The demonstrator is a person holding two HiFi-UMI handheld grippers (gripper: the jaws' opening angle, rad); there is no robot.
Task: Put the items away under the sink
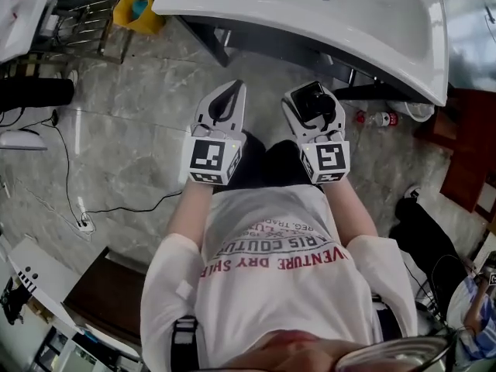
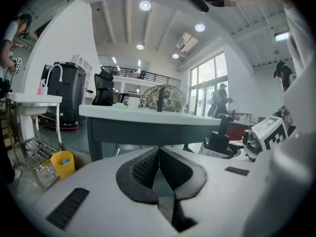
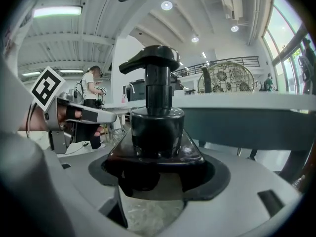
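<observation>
My right gripper (image 1: 313, 99) is shut on a dark pump bottle (image 3: 157, 127), whose black pump head (image 1: 311, 98) sticks up between the jaws. It is held in front of the white sink (image 1: 364, 29), just short of its near rim. My left gripper (image 1: 226, 99) is level with it on the left, shut with nothing between its black pads (image 2: 170, 169). In the left gripper view the sink's edge (image 2: 148, 117) runs across just ahead, with dark space below it. In the right gripper view the sink rim (image 3: 247, 105) lies behind the bottle.
A yellow bin (image 1: 138, 10) stands on the marble floor at the far left, beside a wire rack (image 1: 81, 22). A plastic bottle (image 1: 376, 118) lies on the floor under the sink's right end. A cable and socket strip (image 1: 85, 223) trail at the left.
</observation>
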